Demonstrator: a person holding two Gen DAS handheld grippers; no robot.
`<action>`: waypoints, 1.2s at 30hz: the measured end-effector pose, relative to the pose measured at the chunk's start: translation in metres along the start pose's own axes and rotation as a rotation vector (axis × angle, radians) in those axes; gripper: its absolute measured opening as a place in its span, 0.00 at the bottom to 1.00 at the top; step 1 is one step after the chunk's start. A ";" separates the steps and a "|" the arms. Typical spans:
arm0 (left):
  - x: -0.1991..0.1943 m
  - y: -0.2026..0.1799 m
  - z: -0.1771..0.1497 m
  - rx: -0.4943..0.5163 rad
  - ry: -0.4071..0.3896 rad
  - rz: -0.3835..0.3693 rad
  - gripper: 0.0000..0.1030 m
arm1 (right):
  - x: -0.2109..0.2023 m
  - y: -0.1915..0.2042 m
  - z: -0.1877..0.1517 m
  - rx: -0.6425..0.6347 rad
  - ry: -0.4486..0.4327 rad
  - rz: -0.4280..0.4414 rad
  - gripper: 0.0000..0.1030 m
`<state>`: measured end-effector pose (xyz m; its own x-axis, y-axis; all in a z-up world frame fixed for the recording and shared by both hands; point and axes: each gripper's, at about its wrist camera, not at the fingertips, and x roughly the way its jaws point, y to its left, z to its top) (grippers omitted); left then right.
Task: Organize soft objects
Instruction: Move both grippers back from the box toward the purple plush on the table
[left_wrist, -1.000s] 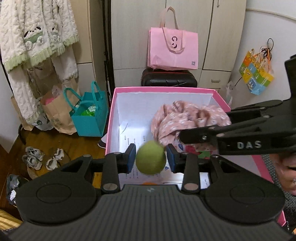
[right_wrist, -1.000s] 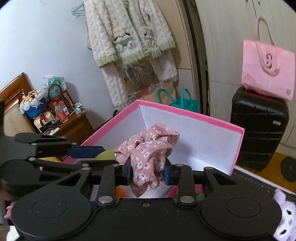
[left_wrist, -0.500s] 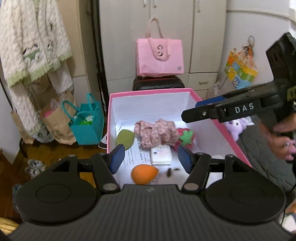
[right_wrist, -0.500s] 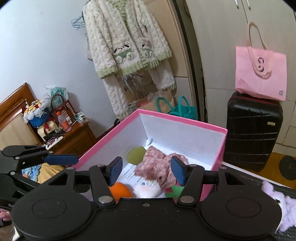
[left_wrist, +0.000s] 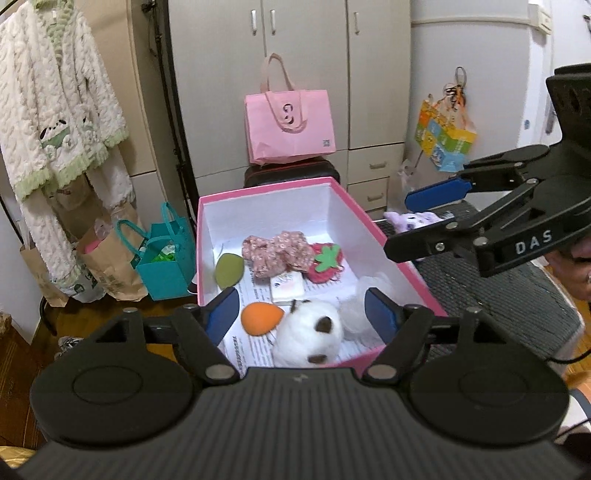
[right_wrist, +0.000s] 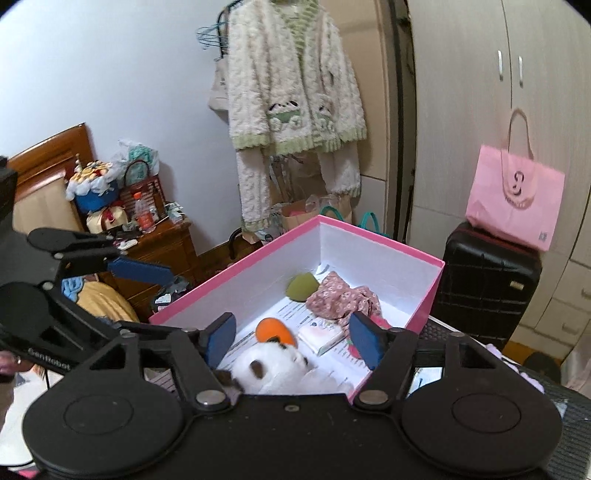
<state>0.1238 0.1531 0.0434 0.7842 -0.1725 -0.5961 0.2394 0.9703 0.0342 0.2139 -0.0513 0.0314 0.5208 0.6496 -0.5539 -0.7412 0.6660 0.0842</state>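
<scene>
A pink box (left_wrist: 266, 188) with a white inside holds a green sponge (left_wrist: 229, 273), a floral pink cloth (left_wrist: 275, 251), a strawberry plush (left_wrist: 325, 264), an orange sponge (left_wrist: 260, 319) and a white plush (left_wrist: 306, 339). My left gripper (left_wrist: 301, 314) hangs above the box's near end, its jaws opening with nothing between them. My right gripper (right_wrist: 291, 338) is also above the near end, jaws opening and empty. From its side the green sponge (right_wrist: 302, 287) and the cloth (right_wrist: 340, 299) lie at the far end of the box (right_wrist: 376, 240).
A purple plush (left_wrist: 410, 220) lies on a grey mat (left_wrist: 480, 291) right of the box. Behind the box stand a black suitcase (right_wrist: 487, 284) with a pink bag (left_wrist: 290, 122), and a teal bag (left_wrist: 166, 258) sits on the floor. A wooden nightstand (right_wrist: 162, 247) stands at the left.
Both grippers let go: the green sponge and the floral cloth dropped into the box. Both then drew back and up with their jaws spreading, so more of the box shows.
</scene>
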 end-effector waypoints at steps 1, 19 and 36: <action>-0.004 -0.003 -0.001 0.005 -0.001 -0.003 0.74 | -0.006 0.003 -0.001 -0.007 -0.004 0.000 0.72; -0.056 -0.062 -0.024 0.119 -0.010 -0.068 0.90 | -0.082 0.011 -0.047 -0.067 0.000 -0.033 0.76; -0.016 -0.160 -0.021 0.216 0.005 -0.281 0.92 | -0.117 -0.056 -0.118 0.033 0.008 -0.111 0.76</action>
<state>0.0609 0.0043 0.0309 0.6679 -0.4263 -0.6101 0.5612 0.8269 0.0367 0.1442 -0.2077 -0.0058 0.5954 0.5686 -0.5676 -0.6650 0.7452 0.0490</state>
